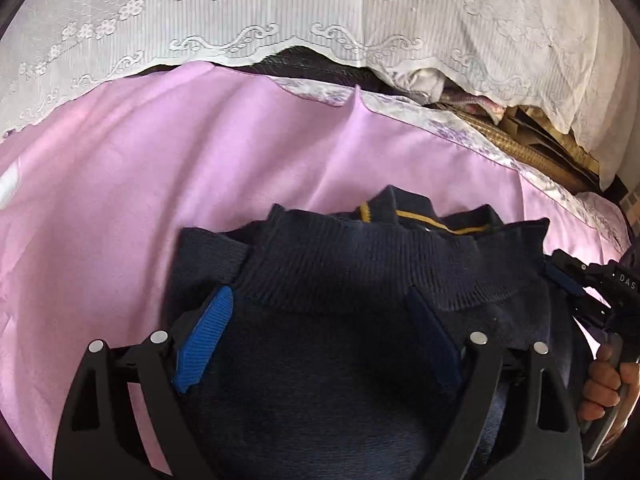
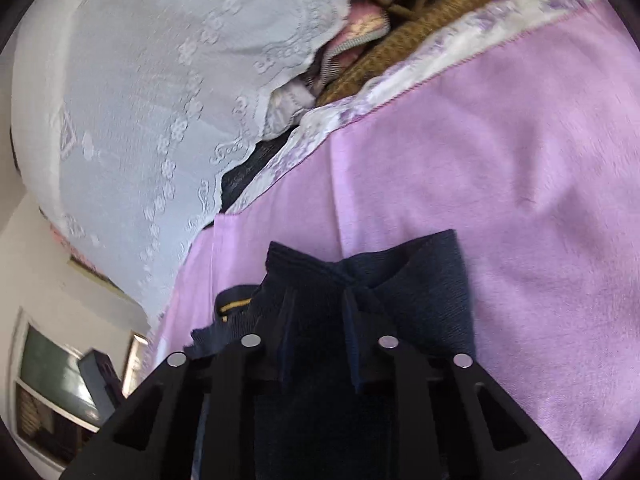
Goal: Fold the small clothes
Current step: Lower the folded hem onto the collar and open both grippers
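Observation:
A navy knit sweater (image 1: 360, 272) with a thin yellow stripe (image 1: 420, 220) at the collar lies bunched on a pink sheet (image 1: 160, 180). My left gripper (image 1: 319, 296) hovers over its ribbed band, open wide, and its blue pads stand either side of the knit without pressing it. At the right edge of the left wrist view, a hand (image 1: 608, 384) holds my right gripper (image 1: 568, 280) at the sweater's right side. In the right wrist view the right gripper (image 2: 320, 312) is shut on a gathered fold of the sweater (image 2: 420, 280).
A white lace cloth (image 1: 320, 8) hangs along the sheet's far side. Brown woven matting (image 1: 532, 140) and bundled fabric sit beyond the sheet's flowered border (image 2: 360, 100). Bare pink sheet (image 2: 520, 160) spreads around the sweater.

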The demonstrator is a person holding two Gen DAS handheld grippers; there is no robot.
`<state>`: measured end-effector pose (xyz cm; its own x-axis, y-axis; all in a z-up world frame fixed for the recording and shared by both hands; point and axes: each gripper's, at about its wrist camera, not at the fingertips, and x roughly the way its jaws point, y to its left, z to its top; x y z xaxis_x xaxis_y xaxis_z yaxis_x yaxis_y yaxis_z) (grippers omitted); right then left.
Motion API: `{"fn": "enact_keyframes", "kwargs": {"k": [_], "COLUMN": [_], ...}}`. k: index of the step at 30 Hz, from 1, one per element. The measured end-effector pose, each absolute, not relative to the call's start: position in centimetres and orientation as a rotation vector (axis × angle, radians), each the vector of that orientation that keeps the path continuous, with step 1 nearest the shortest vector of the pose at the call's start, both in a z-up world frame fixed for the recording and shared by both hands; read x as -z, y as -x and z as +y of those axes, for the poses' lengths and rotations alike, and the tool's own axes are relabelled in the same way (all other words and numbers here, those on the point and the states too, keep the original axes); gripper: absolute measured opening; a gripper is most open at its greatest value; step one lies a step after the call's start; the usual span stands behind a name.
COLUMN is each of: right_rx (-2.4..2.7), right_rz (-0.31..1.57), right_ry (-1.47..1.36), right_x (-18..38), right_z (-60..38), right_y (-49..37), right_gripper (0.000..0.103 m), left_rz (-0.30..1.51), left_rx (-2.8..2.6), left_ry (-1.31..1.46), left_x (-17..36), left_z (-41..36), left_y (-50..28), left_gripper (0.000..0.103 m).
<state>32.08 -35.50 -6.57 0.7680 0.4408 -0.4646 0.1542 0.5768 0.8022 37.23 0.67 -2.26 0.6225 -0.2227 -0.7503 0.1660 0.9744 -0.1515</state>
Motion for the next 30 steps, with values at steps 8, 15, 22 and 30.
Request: {"fn": "enact_keyframes", "kwargs": {"k": [8,15,22,30], "right_rx": [-0.115,-0.354,-0.252,-0.129], "right_rz": [0.571,0.659,0.698,0.662], "right_ry": [-0.816,-0.650,-0.626,-0.759], "right_x": [3.5,2.8,4.2,5.2], "right_z": [-33.8,-26.4,-28.3,-33.0], "right_y": [-28.7,-27.3,-24.8,-21.5], "right_gripper": [0.038,0.049,0.044,0.024], "left_rz": [0.868,0.816,0.846,0.829], "left_rx": [0.233,0.344,0.252,0.180], "left_ry": [0.362,-0.031,-0.122,-0.050], "left_x": [0.8,0.2,2.2,1.3], "left_z": [6.5,-2.9,-2.5,0.4], "left_y": [-36.7,-31.5,-30.5,-28.1], "left_gripper": [0.088,0.094,0.099,0.099]}}
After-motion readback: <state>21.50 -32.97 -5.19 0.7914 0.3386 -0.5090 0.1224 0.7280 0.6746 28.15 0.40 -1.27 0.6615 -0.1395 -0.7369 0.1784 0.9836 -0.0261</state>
